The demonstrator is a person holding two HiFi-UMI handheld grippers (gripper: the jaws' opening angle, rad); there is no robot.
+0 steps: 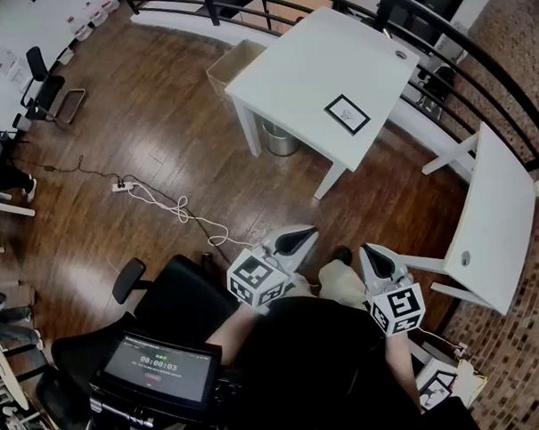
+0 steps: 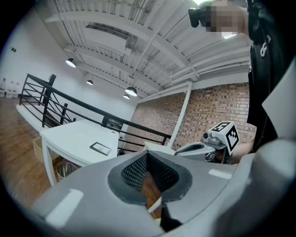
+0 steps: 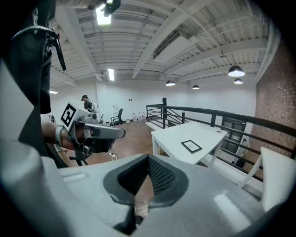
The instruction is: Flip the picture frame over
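Picture frame: a small black-rimmed rectangular picture frame (image 1: 347,114) lies flat on the white rectangular table (image 1: 290,71), near one long edge, its pale inner panel facing up.
Left claw: the grey two-jaw left gripper (image 1: 308,232) is held low in front of the person, jaws pressed together with nothing between them, well apart from the table.
Right claw: the grey two-jaw right gripper (image 1: 366,249) sits just beside it, jaws likewise closed and empty.
Under the table: a round metal bin (image 1: 279,138).
Floor: dark wooden boards (image 1: 158,108) with a white cable (image 1: 182,209) trailing across.
Behind the table: a black metal railing (image 1: 476,49).
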